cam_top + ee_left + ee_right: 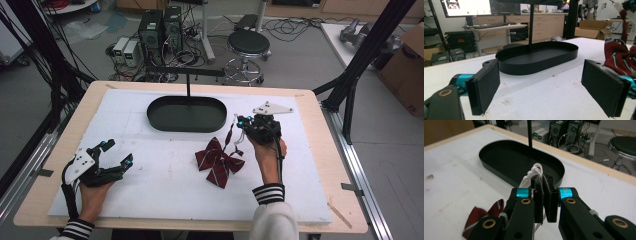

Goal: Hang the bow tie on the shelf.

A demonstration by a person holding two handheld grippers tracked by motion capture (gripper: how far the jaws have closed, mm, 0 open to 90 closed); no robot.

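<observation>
Right gripper view looks along the right gripper, whose two jaws are pressed together on the white elastic loop of a dark red bow tie; the loop pokes out above the pads, and the bow hangs low and to the left of the jaws. Straight beyond the pinched loop lies the black oval tray, with a thin upright rod standing at its far side. From above, the bow tie rests on the white mat just left of the right gripper, with its strap rising to the jaws, and the tray sits farther out and to the left, its long axis running side to side across the table. The right hand is clearly the nearer one to the tray. The left gripper sits well apart at the near left corner, jaws spread wide and holding nothing. Judging by this, the coming move is a short carry forward and left.
</observation>
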